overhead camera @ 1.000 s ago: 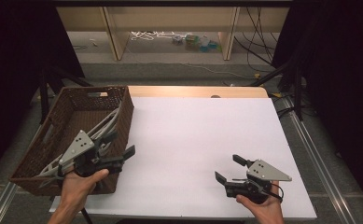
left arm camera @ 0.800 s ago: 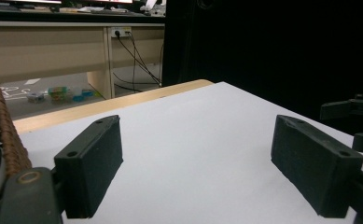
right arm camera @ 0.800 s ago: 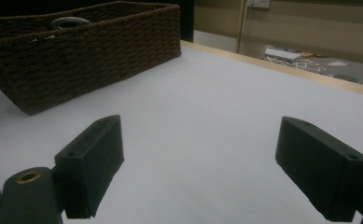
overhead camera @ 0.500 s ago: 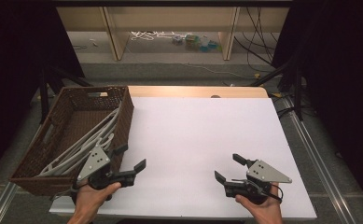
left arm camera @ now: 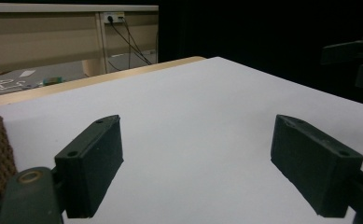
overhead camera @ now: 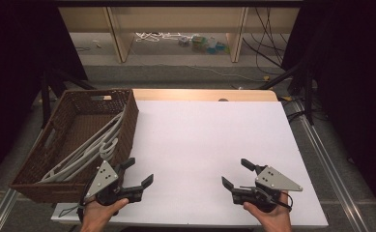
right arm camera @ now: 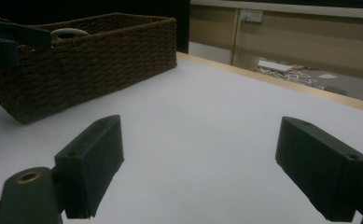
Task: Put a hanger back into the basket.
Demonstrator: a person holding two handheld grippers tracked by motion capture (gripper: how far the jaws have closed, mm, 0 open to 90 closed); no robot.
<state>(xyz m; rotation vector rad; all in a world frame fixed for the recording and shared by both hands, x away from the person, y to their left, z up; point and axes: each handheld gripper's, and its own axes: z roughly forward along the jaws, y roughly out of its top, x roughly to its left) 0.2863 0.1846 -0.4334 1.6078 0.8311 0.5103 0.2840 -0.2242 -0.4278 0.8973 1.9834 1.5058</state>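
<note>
A brown woven basket (overhead camera: 55, 145) stands at the table's left edge with several pale grey hangers (overhead camera: 91, 147) lying in it. My left gripper (overhead camera: 138, 171) is open just past the basket's near right corner, low over the white table top (overhead camera: 205, 140), with nothing between its jaws (left arm camera: 202, 163). My right gripper (overhead camera: 236, 173) is open near the front right of the table, also holding nothing (right arm camera: 202, 163). The basket (right arm camera: 90, 60) stands beyond it to the left, a hanger hook (right arm camera: 68, 33) showing above the rim.
Behind the table runs a wooden edge strip (overhead camera: 205, 94), then a floor with a low shelf unit (overhead camera: 176, 24), loose cables and small items. Dark stands (overhead camera: 296, 77) flank the table on both sides. A metal rail (overhead camera: 328, 169) runs along the right side.
My left gripper has come out from over the basket's near end, moving right and toward the person onto the white table top. The right gripper has stayed in place.
</note>
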